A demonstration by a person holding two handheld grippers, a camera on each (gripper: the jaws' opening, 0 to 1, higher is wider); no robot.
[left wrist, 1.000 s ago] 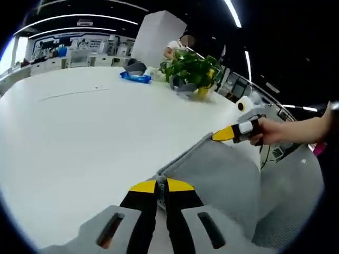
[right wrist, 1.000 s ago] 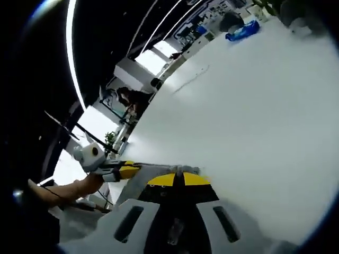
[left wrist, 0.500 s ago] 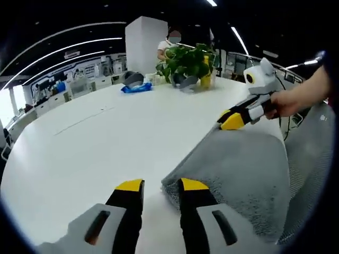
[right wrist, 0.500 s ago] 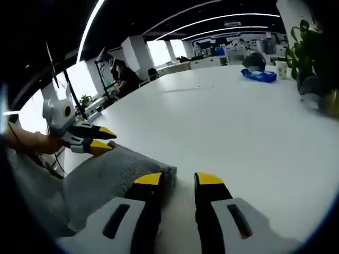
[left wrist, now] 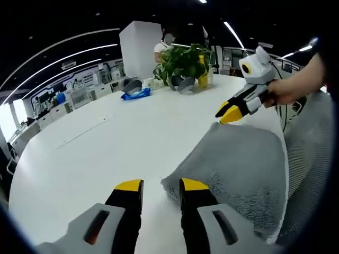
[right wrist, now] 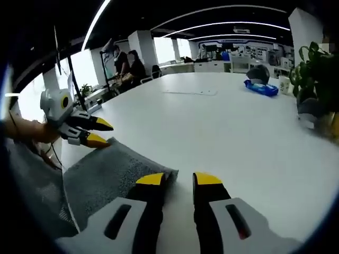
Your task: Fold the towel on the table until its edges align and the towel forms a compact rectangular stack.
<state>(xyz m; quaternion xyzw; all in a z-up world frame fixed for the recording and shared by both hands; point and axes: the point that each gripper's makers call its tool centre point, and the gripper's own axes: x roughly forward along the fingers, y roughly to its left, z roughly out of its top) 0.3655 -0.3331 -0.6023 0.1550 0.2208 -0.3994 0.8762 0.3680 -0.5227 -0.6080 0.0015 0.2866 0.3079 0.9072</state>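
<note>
The grey towel (left wrist: 241, 164) lies at the white table's (left wrist: 95, 153) near edge, one corner just beside each spread, empty gripper: left gripper (left wrist: 162, 184), right gripper (right wrist: 179, 179).

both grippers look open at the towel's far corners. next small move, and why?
Probably regrasp: both the left gripper and right gripper are open, each beside a corner of the grey towel, which lies flat on the white table. Close on those corners for the next fold.

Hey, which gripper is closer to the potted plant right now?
Right. The right gripper sits at the towel's far corner, toward the potted plant; the left gripper is at the towel's nearer corner, farther back.
</note>
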